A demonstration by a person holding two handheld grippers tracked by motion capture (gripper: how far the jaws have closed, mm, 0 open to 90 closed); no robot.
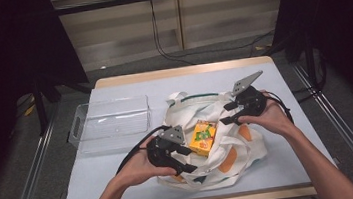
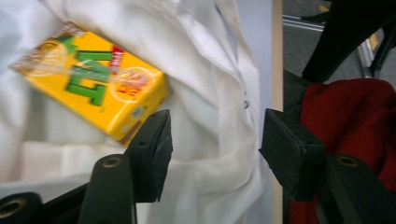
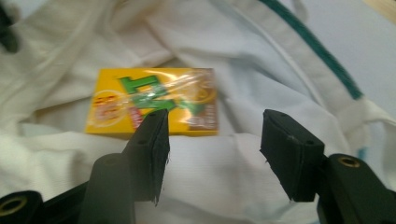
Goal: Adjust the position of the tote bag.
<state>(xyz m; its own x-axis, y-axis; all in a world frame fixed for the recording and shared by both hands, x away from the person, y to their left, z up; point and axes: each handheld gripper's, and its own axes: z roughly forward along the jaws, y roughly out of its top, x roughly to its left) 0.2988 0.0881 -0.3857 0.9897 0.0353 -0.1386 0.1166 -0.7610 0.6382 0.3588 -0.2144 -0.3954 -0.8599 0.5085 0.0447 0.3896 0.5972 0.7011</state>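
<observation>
A white cloth tote bag (image 1: 217, 125) with a green-striped strap and orange prints lies crumpled on the table. Inside its mouth rests a yellow drink carton (image 1: 204, 137) with green lettering, which also lies among the folds in the left gripper view (image 2: 93, 79) and the right gripper view (image 3: 154, 100). My left gripper (image 1: 187, 159) hovers at the bag's near-left edge, open, with only loose white cloth (image 2: 210, 154) below the gap. My right gripper (image 1: 227, 114) hovers at the bag's right side, open, nothing between its jaws, bag fabric (image 3: 215, 163) beneath.
A clear plastic tray (image 1: 112, 123) stands on the blue-grey tabletop (image 1: 123, 176) left of the bag. The table's wooden edge (image 2: 277, 56) runs past the bag. Something red (image 2: 345, 116) lies beyond that edge. Dark frame legs stand at both sides.
</observation>
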